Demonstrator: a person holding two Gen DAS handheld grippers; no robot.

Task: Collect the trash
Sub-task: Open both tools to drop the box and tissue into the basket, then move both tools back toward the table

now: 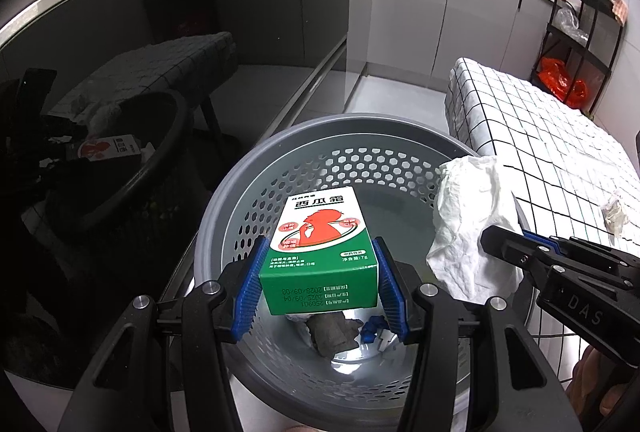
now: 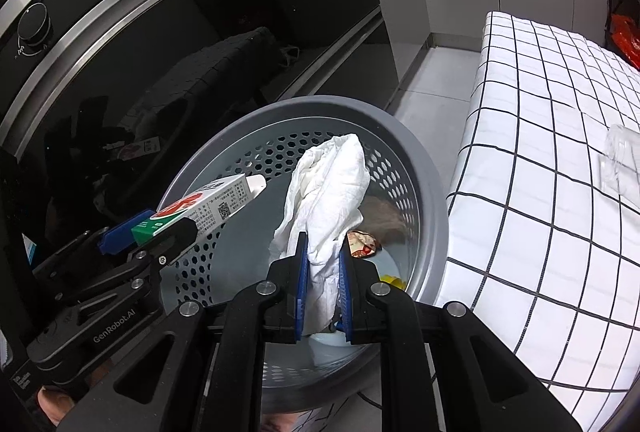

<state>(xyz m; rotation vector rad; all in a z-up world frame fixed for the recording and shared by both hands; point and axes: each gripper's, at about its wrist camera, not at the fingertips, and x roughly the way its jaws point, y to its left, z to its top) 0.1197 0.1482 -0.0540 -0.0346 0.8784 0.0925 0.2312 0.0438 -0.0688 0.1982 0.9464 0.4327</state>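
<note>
Here, left gripper (image 1: 320, 280) fingers clamp box (image 1: 320, 244), right gripper (image 2: 323, 284) fingers pinch tissue (image 2: 332, 188), over bin (image 2: 432, 192), beside checkered table (image 2: 540, 172).

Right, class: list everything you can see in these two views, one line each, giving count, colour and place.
Bin: one, grey, perforated, on the floor beside the table.
Medicine box: one, green and white, above the bin.
Tissue: one, white, crumpled, above the bin.
Scraps: several, mixed colours, bin bottom.
Table: one, white checked cloth.
Rack: one, black, far corner.
Left hand-held gripper: black, blue pads, clamping the box.
Right hand-held gripper: same, clamping the tissue.
</note>
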